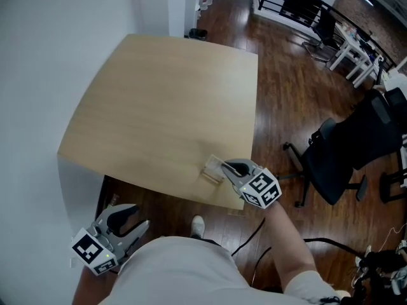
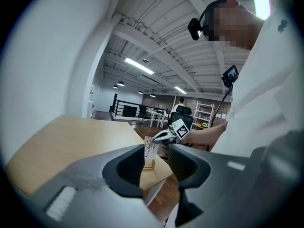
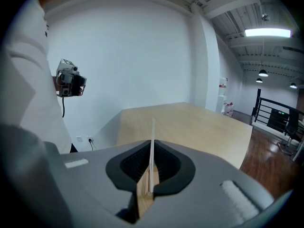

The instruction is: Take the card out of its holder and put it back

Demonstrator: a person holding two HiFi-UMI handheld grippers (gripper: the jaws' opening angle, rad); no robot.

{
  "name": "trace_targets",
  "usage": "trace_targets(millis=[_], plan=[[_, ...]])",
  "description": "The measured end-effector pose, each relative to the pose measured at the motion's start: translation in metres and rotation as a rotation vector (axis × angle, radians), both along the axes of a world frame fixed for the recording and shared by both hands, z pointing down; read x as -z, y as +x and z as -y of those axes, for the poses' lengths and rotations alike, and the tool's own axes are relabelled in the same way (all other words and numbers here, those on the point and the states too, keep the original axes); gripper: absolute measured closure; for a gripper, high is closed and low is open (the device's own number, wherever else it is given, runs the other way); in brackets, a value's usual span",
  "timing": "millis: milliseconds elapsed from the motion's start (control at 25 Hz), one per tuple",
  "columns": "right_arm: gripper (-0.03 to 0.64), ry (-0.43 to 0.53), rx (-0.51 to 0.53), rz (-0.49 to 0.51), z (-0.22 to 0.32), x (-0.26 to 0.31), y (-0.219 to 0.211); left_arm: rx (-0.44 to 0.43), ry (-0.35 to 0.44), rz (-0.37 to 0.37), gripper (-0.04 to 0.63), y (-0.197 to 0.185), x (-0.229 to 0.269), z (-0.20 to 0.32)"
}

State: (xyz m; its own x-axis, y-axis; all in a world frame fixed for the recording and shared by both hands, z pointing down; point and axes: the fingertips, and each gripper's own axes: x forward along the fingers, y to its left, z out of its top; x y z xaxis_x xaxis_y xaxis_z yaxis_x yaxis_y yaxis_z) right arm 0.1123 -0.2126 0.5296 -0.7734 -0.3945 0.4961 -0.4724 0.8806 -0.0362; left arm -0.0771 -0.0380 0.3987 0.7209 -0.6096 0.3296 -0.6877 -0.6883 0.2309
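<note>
A white card [image 1: 215,166] stands in a small wooden holder [image 1: 210,175] near the front edge of the light wood table [image 1: 159,107]. My right gripper [image 1: 226,168] reaches in from the right and is shut on the card. In the right gripper view the card [image 3: 152,137] shows edge-on between the pads, with the holder [image 3: 144,196] just beneath it. I cannot tell whether the card's lower edge is still in the slot. My left gripper [image 1: 138,216] hangs open and empty below the table's front edge; through its jaws I see the card [image 2: 151,148] and holder [image 2: 150,166].
A black office chair [image 1: 343,151] stands on the dark wood floor [image 1: 280,94] right of the table. A white wall [image 1: 51,56] runs along the left. A person's shoe [image 1: 198,224] shows under the table's front edge. Desks and a railing [image 1: 292,2] lie far back.
</note>
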Motion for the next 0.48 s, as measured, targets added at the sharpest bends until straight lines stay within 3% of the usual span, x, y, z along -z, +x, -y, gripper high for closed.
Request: trace_targets(millis=[240, 480], plan=[[0.595, 0.053, -0.042, -0.011, -0.029, 0.042, -0.002, -0.063, 0.021, -0.016, 0.434, -0.012, 0.003, -0.009], [0.595, 0.063, -0.043, -0.019, -0.098, 0.067, -0.027, -0.116, 0.038, -0.020, 0.434, -0.030, 0.003, -0.032]])
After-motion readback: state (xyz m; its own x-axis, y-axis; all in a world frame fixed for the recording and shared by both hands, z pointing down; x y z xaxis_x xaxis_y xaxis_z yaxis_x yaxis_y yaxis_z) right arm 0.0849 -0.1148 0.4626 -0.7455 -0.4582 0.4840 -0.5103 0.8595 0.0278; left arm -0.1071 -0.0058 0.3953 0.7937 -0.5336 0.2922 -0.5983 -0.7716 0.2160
